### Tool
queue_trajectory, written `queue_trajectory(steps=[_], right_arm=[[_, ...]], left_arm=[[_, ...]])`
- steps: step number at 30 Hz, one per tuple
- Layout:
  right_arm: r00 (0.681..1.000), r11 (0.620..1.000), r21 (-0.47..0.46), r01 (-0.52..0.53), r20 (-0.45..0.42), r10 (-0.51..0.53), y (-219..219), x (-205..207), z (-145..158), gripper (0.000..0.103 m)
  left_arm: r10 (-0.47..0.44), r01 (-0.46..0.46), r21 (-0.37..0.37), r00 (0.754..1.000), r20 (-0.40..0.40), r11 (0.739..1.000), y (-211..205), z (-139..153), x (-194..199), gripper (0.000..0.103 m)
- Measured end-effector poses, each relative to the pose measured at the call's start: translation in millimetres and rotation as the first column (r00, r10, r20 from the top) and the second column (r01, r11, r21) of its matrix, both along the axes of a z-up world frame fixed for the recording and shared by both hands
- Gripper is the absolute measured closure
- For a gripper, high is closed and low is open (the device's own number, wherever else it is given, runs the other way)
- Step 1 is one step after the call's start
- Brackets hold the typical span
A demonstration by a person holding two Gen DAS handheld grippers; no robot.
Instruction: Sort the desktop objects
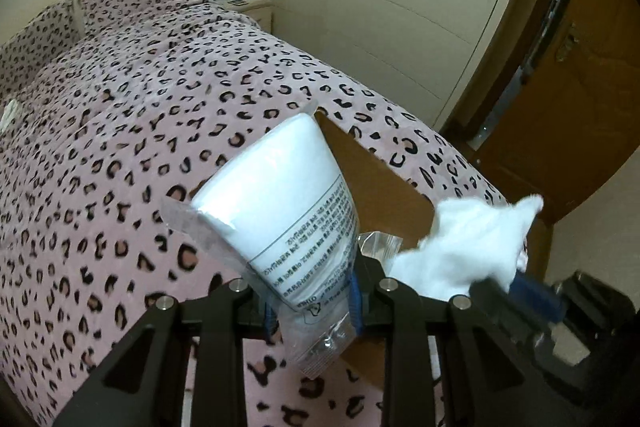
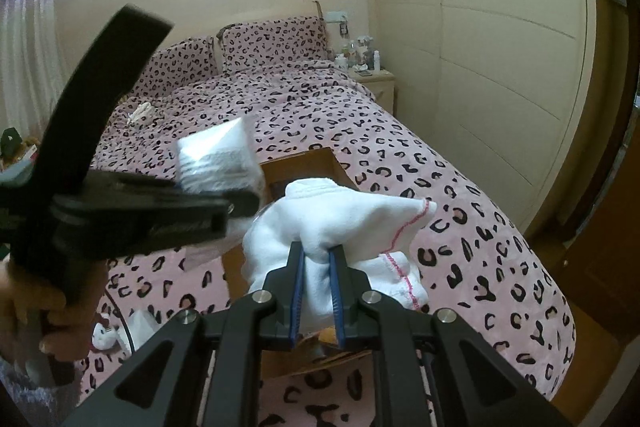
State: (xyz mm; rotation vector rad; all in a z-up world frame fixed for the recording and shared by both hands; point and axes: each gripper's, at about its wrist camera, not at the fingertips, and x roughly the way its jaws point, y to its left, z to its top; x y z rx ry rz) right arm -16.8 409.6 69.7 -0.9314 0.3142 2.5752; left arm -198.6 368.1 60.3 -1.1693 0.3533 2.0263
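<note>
While both grippers hang above the bed (image 1: 120,131), each has something clamped between its blue pads. The left gripper (image 1: 314,301) is closed on a clear plastic packet of white pads (image 1: 280,195), gripping it near the crimped, empty end so that the full white part stands up and away from the fingers, with printed text on its side. In the right wrist view this same packet (image 2: 218,157) shows blurred, above the left gripper's black body (image 2: 132,215), which a hand (image 2: 48,311) holds at the left edge of the picture.

The right gripper (image 2: 318,283) is closed on a white cloth (image 2: 352,223) with a pink stitched hem; the cloth is bunched between the pads and spills out above and to the right of them. In the left wrist view the cloth (image 1: 464,239) appears as a blurred white mass just to the right of the packet.

Below both held things, an open brown cardboard box (image 2: 304,165) rests on the leopard-print cover near the foot edge of the bed. Two matching pillows (image 2: 276,39) lie at the head edge, and a small bedside table (image 2: 376,77) crowded with bottles stands by the far right corner, against the pale wardrobe (image 2: 500,47). A small white thing (image 2: 140,113) lies on the cover towards the far left side
</note>
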Motion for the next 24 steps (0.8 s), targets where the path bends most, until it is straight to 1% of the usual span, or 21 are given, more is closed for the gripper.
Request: queue_trajectory(steps=[7, 10, 13, 19, 24], right_arm=[[1.0, 1.0, -0.011, -0.003, 0.016, 0.003, 8, -14, -11, 0.091], [1.0, 1.0, -0.022, -0.009, 0.023, 0.009, 9, -22, -16, 0.091], [0.999, 0.999, -0.04, -0.019, 0.037, 0.02, 9, -30, -25, 0.091], [0.997, 0.998, -0.055, -0.029, 0.073, 0.033, 6, -39, -41, 0.091], [0.994, 0.998, -0.06, -0.027, 0.105, 0.033, 8, -41, -52, 0.091]], left_arm=[[-0.056, 0.055, -0.03, 0.998, -0.008, 0.998, 30, -9, -19, 0.075], [-0.081, 0.081, -0.015, 0.997, 0.011, 0.997, 37, -10, -28, 0.075], [-0.097, 0.098, -0.021, 0.995, 0.012, 0.995, 42, -12, -33, 0.075], [-0.127, 0.129, -0.049, 0.991, 0.029, 0.99, 46, -36, -37, 0.075], [-0.136, 0.139, -0.054, 0.989, 0.056, 0.989, 45, -57, -38, 0.075]])
